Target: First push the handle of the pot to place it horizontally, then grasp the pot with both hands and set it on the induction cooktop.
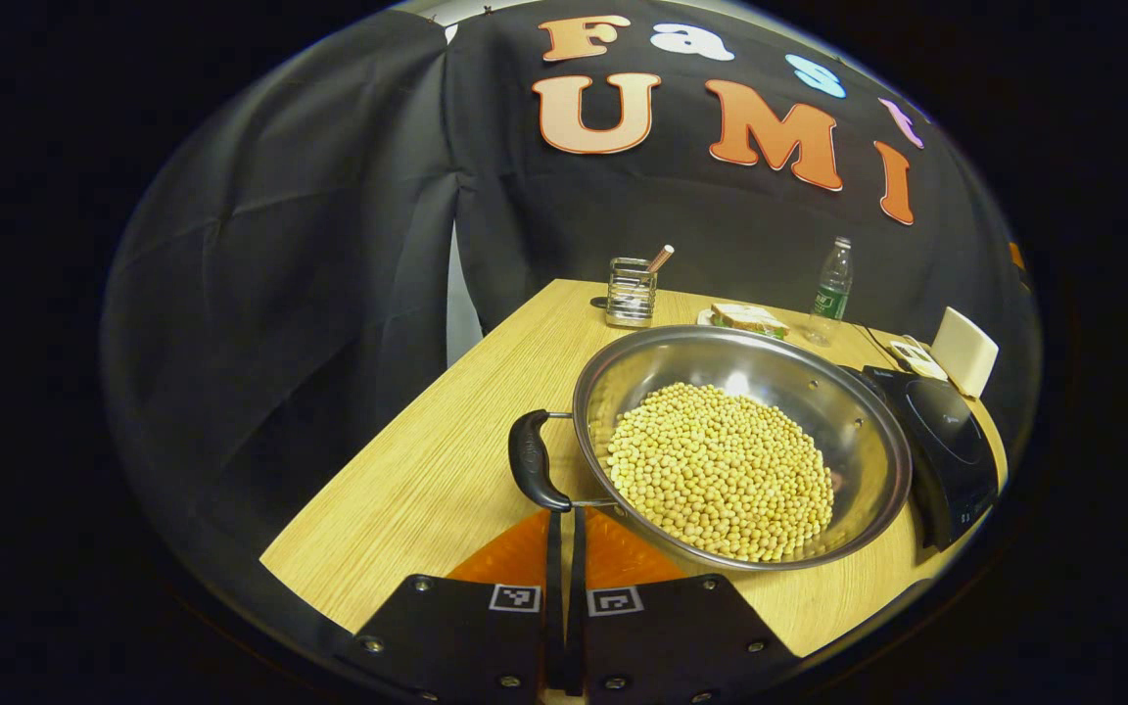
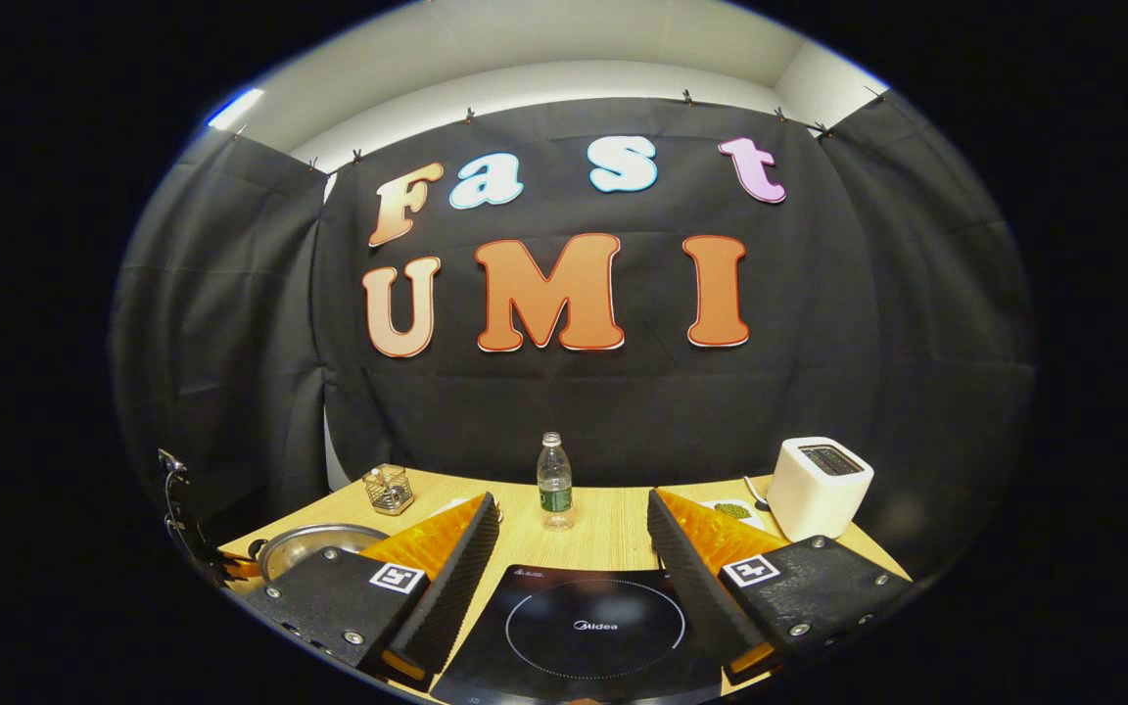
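Note:
A steel pot, full of yellow beans, stands on the wooden table in the left gripper view. Its black side handle points toward me. My left gripper is shut, and its fingertips reach the near end of that handle with nothing between them. The black induction cooktop lies just right of the pot. In the right gripper view my right gripper hovers open over the cooktop, holding nothing. The pot's rim peeks out behind its left finger.
At the table's far side stand a wire utensil holder, a plate with a sandwich, a water bottle and a white toaster. The table's left edge runs close to the pot's handle.

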The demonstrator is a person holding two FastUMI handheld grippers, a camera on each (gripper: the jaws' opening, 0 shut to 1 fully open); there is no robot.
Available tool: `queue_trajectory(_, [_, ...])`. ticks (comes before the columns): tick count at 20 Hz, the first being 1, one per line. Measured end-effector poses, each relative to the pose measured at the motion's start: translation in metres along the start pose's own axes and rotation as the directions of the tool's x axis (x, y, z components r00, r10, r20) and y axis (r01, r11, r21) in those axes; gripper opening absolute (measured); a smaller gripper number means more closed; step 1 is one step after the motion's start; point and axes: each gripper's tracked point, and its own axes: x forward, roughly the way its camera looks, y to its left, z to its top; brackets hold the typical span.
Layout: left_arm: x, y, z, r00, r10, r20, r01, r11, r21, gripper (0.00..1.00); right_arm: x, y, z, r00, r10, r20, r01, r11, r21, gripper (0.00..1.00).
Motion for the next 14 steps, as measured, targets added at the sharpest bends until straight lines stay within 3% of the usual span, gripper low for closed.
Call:
queue_trajectory(3, [0.006, 0.003, 0.003, 1.0, -0.006, 0.001, 0.006, 1.0, 0.0, 0.02, 0.0, 0.004, -0.001, 1.0, 0.003, -0.001, -0.003, 1.0, -0.001, 0.95])
queue_trajectory(4, [0.008, 0.005, 0.004, 1.0, -0.009, 0.002, 0.009, 1.0, -0.001, 0.02, 0.001, 0.005, -0.001, 1.0, 0.002, 0.001, -0.002, 1.0, -0.003, 1.0])
queue_trajectory(5, [0.011, 0.006, 0.006, 1.0, -0.012, 0.004, 0.012, 1.0, -0.001, 0.02, 0.004, 0.006, -0.003, 1.0, 0.0, -0.001, 0.0, 1.0, -0.006, 0.95])
queue_trajectory(14, [0.027, 0.011, 0.015, 1.0, -0.022, 0.01, 0.022, 0.999, 0.042, 0.02, 0.012, 0.022, -0.012, 1.0, 0.015, -0.018, -0.016, 1.0, -0.011, 0.95])
